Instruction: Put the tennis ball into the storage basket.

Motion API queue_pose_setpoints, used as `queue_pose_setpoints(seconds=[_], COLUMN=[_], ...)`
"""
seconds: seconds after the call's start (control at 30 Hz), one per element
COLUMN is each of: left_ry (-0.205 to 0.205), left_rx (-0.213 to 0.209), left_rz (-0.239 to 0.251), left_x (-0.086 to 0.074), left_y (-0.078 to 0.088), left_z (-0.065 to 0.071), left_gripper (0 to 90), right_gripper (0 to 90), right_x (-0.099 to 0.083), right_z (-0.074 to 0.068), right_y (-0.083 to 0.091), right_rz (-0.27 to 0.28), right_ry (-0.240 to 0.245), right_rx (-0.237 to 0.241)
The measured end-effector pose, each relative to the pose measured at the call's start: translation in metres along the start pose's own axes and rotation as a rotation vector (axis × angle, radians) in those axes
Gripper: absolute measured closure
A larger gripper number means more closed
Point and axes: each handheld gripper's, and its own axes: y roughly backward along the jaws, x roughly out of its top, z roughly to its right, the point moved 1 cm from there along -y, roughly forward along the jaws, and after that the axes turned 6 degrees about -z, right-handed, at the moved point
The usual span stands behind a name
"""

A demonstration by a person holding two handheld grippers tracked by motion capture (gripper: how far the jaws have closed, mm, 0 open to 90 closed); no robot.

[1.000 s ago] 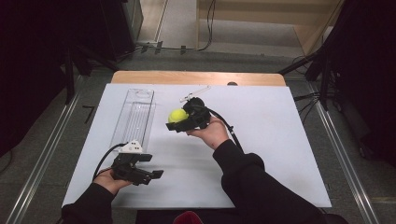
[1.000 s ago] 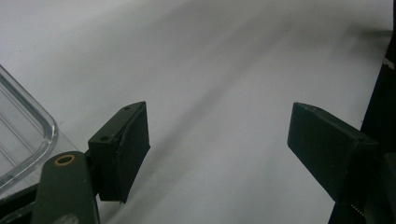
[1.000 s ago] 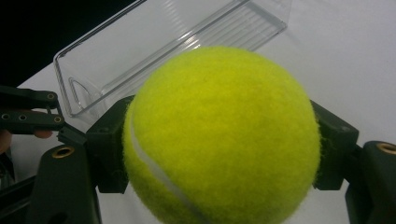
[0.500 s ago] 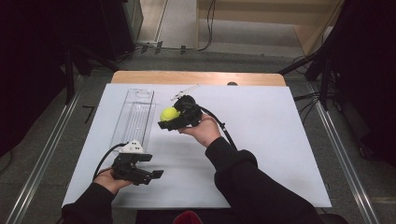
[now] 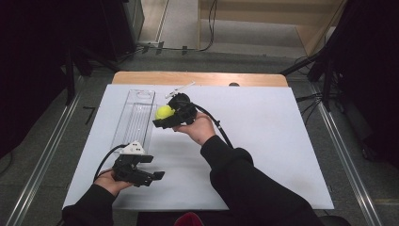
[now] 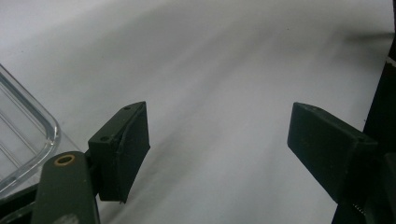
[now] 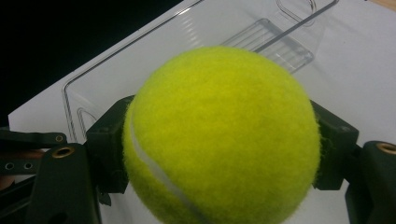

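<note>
Tennis ball [image 5: 164,112] in right gripper [image 5: 162,117]

You are working at a table [image 5: 197,77] with a light wooden top. A big white sheet [image 5: 263,141] is covering most of it, and a strip of wood is showing along the far edge. A long clear plastic tray [image 5: 134,117] is lying flat on the white sheet, on your left side. A small dark spot [image 5: 234,84] is sitting at the far edge of the sheet.
</note>
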Motion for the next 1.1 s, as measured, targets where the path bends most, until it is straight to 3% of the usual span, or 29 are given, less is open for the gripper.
queue_pose_setpoints(seconds=[0.13, 0.77, 1.1], left_ry=[0.001, -0.001, -0.001], left_rx=[-0.002, -0.006, -0.004], left_rz=[0.001, 0.003, 0.002], left_x=[0.000, 0.001, 0.001], left_y=[-0.001, -0.002, -0.001], left_z=[0.000, 0.000, 0.000], left_gripper=[21.3, 21.2, 21.2], right_gripper=[22.8, 22.8, 22.8], right_x=[0.003, 0.023, 0.033], right_z=[0.000, -0.005, -0.013], right_y=[-0.004, -0.016, -0.030], right_rz=[0.014, 0.015, -0.019], right_ry=[-0.012, 0.015, 0.046], right_rx=[0.021, 0.000, -0.004])
